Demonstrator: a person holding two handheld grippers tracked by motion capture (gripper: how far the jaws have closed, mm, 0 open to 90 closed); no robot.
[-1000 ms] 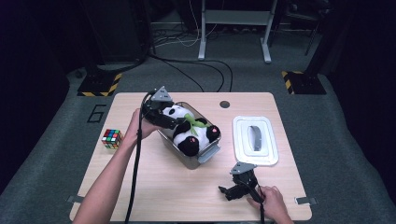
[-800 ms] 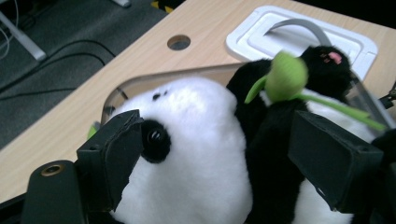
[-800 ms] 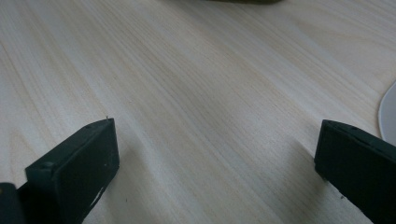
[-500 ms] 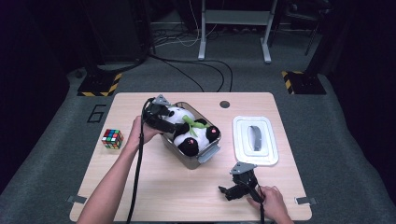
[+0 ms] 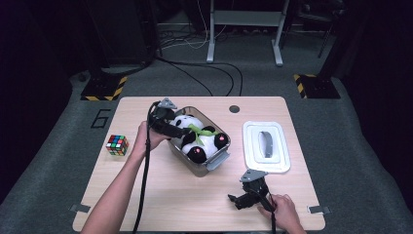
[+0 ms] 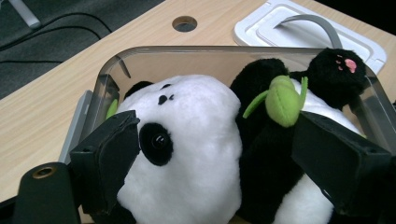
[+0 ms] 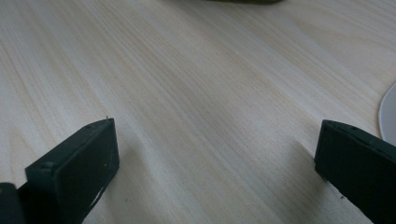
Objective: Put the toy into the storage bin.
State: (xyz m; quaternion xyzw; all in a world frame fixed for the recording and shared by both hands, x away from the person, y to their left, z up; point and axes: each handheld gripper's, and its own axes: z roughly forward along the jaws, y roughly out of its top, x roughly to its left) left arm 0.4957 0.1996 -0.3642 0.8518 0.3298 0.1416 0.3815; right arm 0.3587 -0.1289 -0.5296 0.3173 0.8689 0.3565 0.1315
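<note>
Panda plush (image 6: 196, 154) in bin (image 6: 154, 53), between left tool (image 6: 219, 163) jaws

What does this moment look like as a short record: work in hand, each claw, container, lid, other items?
work: putting a panda toy into a clear box
left claw: at the box, jaws astride the panda's head, just been opening; whether the pads press on the plush is unclear
right claw: open, nothing between its jaws, low over the table near the front edge
panda toy: lying inside the box
lid: white, flat on the table right of the box
cube puzzle: on the table's left edge
</note>
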